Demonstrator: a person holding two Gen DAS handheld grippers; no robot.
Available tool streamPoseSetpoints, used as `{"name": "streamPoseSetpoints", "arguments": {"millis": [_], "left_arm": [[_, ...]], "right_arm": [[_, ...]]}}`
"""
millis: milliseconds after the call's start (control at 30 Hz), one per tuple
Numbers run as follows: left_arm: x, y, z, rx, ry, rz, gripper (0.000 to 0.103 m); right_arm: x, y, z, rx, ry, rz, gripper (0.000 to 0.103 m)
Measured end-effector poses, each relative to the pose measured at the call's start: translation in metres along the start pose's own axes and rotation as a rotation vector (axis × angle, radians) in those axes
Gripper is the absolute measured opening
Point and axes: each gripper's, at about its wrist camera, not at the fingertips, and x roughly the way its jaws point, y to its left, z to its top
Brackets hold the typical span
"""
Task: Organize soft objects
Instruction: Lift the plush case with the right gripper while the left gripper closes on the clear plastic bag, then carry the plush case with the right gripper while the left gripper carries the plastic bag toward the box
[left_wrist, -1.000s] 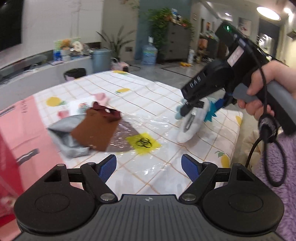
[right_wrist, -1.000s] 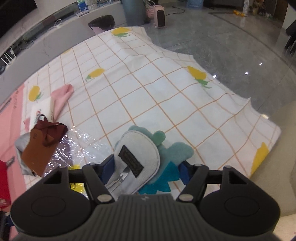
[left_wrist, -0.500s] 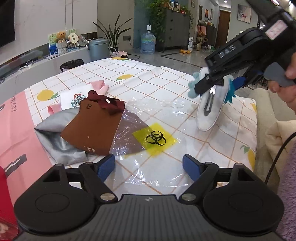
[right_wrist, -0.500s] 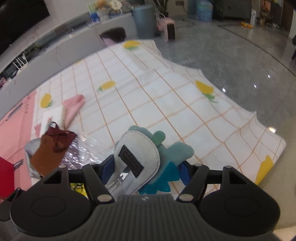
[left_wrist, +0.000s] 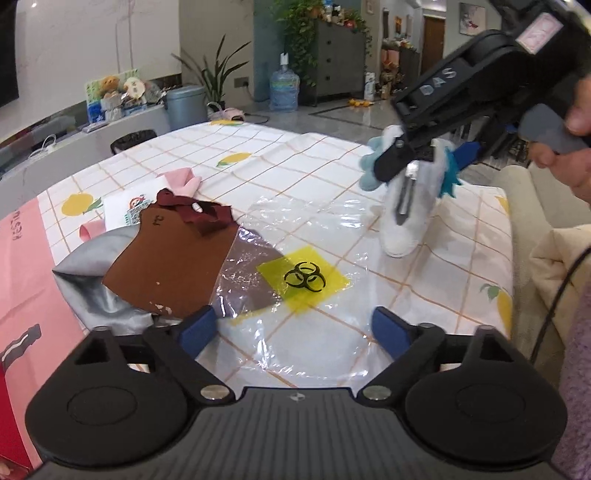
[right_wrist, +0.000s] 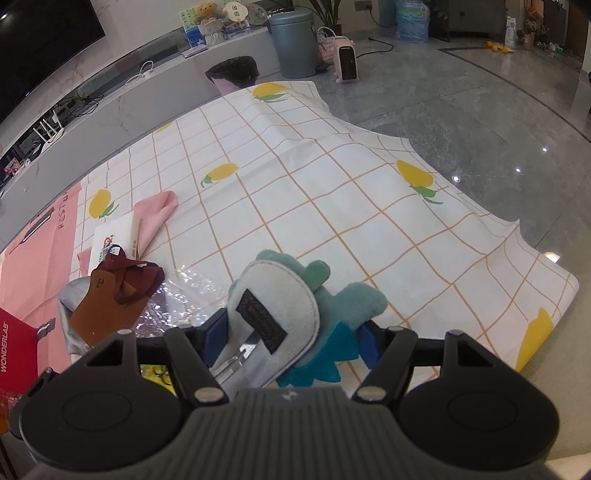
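I held the right gripper (right_wrist: 286, 341) clamped on the plush slipper (right_wrist: 280, 314), raised above the tablecloth (right_wrist: 332, 206) near its right edge. My left gripper (left_wrist: 293, 328) stood released, empty, over the clear plastic bag (left_wrist: 306, 258), beside the brown pouch (left_wrist: 173, 266).

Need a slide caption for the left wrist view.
Right gripper holds a plush slipper above the clear biohazard bag; left gripper open.
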Motion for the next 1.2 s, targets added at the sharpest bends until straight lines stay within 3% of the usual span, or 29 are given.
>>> {"name": "streamPoseSetpoints", "arguments": {"millis": [100,167,267,367,433,800,900,1200], "left_arm": [[-0.006,-0.006,-0.002,0.014,-0.013,-0.017,0.072],[-0.009,-0.011,0.0,0.027,-0.008,-0.033,0.045],[-0.011,-0.017,0.002,0.014,0.004,-0.048,0.014],[-0.013,-0.025,0.007,-0.021,0.019,0.018,0.002],[-0.015,-0.03,0.008,-0.061,0.004,0.088,0.001],[-0.02,-0.029,0.017,-0.148,0.062,0.086,0.001],[-0.023,-0.028,0.018,-0.175,0.065,0.121,0.001],[-0.035,-0.019,0.02,-0.228,0.117,0.166,0.001]], "right_arm": [[-0.001,-0.001,0.001,0.0,0.0,0.003,0.069],[-0.001,-0.001,0.001,0.001,0.002,0.003,0.069],[0.0,-0.002,0.001,0.005,0.003,0.003,0.069],[0.0,-0.002,0.001,0.007,0.002,0.007,0.069],[-0.001,-0.002,0.001,0.008,-0.002,0.009,0.069],[-0.006,-0.013,0.001,0.062,-0.023,0.022,0.069],[-0.007,-0.015,0.002,0.069,-0.025,0.02,0.068],[-0.01,0.003,0.003,-0.048,-0.023,0.009,0.068]]}}
